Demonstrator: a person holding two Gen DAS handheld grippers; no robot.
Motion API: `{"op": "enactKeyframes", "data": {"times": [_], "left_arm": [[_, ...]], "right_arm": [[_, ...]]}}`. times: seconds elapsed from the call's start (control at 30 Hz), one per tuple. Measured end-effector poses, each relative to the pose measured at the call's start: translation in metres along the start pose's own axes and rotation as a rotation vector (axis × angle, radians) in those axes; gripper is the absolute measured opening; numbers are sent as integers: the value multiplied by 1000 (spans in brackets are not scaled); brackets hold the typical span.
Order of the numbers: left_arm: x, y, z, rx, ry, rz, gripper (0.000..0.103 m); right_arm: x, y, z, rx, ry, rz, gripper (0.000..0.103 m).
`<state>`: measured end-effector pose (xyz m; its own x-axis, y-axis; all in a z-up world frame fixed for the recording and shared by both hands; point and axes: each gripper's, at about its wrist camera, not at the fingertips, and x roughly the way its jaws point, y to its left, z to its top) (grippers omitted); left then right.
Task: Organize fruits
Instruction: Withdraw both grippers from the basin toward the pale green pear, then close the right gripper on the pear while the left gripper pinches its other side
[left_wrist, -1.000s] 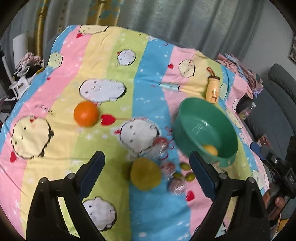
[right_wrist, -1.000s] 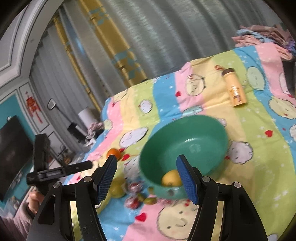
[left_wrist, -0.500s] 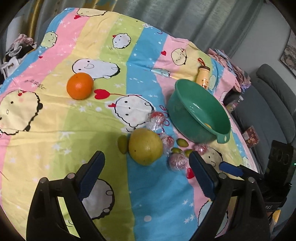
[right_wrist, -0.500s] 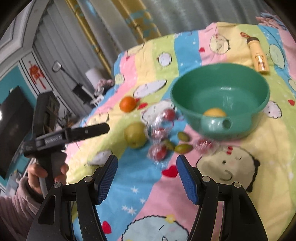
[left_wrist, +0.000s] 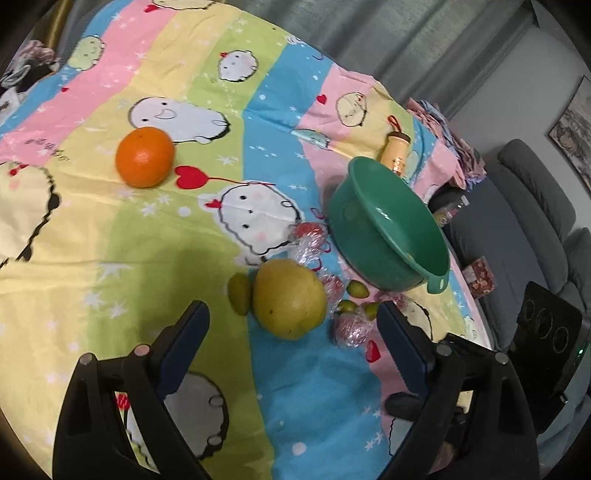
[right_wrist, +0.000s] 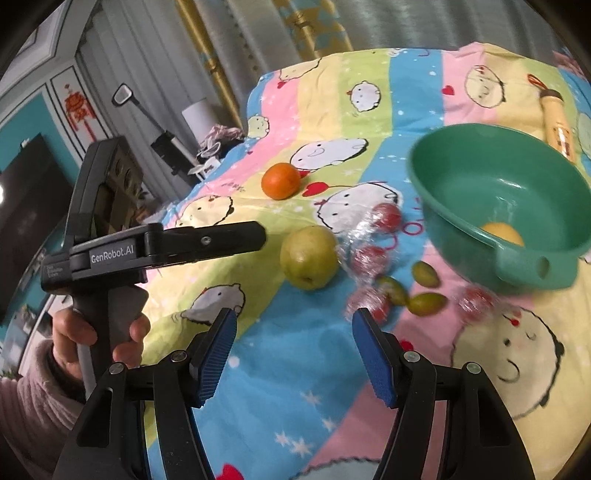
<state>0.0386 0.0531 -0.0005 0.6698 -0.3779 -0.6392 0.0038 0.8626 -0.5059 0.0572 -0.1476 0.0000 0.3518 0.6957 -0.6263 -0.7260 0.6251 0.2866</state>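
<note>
Cloth: I see a soft striped bedsheet (left_wrist: 110, 229) in pink, yellow, green and blue, printed with round cartoon chicks and red hearts, lying lightly creased.
Bowl: my smooth green plastic bowl (left_wrist: 391, 236) is round with a holed tab handle; it sits toward the sheet's right edge, and from the right wrist a yellow fruit (right_wrist: 502, 233) lies in it.
Big fruit: a dull yellow-green pear (left_wrist: 290, 299), plump and speckled, rests mid-sheet just ahead of my left gripper (left_wrist: 293, 343), between the lines of its two fingers but beyond the tips.
Small fruit: glossy green olives (left_wrist: 357, 288) and red balls in crinkly clear wrap (left_wrist: 351, 326) are scattered between the pear and the bowl; one flat green piece (left_wrist: 239, 294) touches the pear's left side.
Orange: a round, pebbled orange (left_wrist: 144, 157) lies well apart toward the sheet's left edge.
Bottle: a tan bottle (left_wrist: 397, 155) lies behind the bowl.
Left gripper: jaws spread wide, nothing between the pads, tilted down at the pear.
Right gripper: my right gripper (right_wrist: 291, 350) has its ribbed blue pads parted and empty, aimed down at the blue stripe short of the wrapped balls.
Hand: a hand (right_wrist: 94, 334) in a fuzzy pink sleeve grips the left tool's handle.
</note>
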Motion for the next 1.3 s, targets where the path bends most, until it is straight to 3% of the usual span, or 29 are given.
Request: {"op": "enactKeyframes", "data": {"times": [0.2, 0.5, 0.67, 1.17, 1.2, 1.27, 1.3], "left_arm": [[12, 9, 7, -7, 20, -17, 89], [29, 10, 11, 59, 39, -11, 82], [42, 17, 9, 28, 73, -20, 74], [44, 24, 8, -31, 61, -66, 72], [42, 24, 9, -33, 57, -68, 68], [36, 20, 10, -33, 45, -113, 52], [32, 17, 11, -25, 41, -102, 52]], "right_arm": [[29, 12, 17, -48, 33, -18, 67], [64, 11, 27, -64, 111, -122, 58], [73, 3, 31, -40, 132, -133, 58], [83, 6, 32, -81, 134, -188, 55], [81, 7, 32, -81, 127, -192, 55], [78, 10, 31, -84, 114, -191, 55], [74, 11, 31, -82, 103, -186, 55]]}}
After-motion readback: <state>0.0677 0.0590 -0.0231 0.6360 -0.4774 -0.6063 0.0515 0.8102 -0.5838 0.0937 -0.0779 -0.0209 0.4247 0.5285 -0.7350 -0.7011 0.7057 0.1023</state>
